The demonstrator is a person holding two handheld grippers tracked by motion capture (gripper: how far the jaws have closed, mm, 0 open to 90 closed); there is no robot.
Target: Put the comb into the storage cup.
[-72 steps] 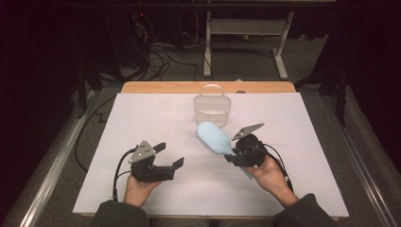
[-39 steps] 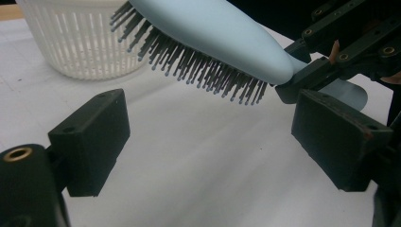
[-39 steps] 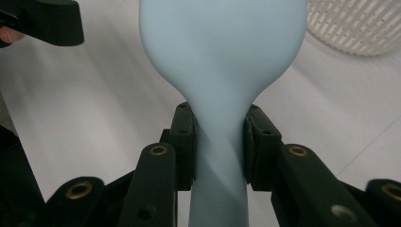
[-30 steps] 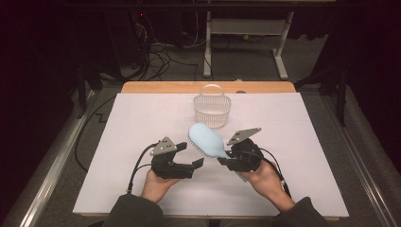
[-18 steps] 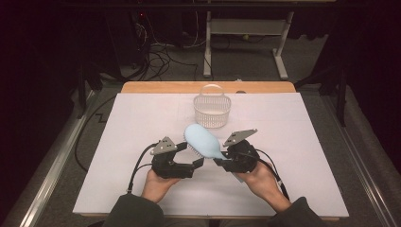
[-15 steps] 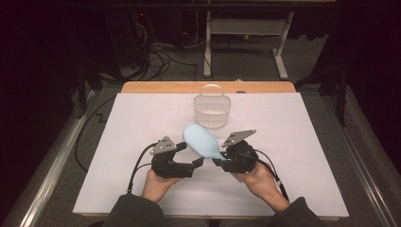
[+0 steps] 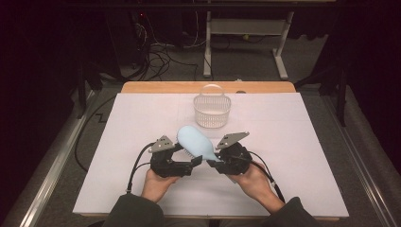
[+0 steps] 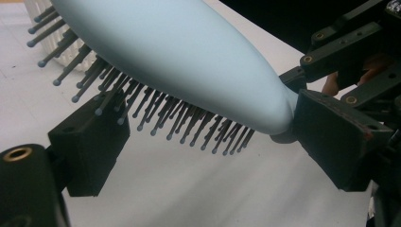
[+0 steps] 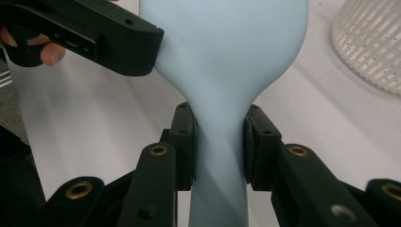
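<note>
carefully now: the right gripper (image 7: 210, 163) clamps the handle of the pale blue hairbrush (image 7: 195, 143), head raised over the table (image 7: 302, 142) just short of the white basket (image 7: 212, 109). the left gripper (image 7: 197, 161) stands wide around the head (one jaw among the bristles). i'd close left squarely on the head before the right lets go.

right hand-held gripper (image 7: 211, 162) clamped, left hand-held gripper (image 7: 189, 163) wide apart
</note>
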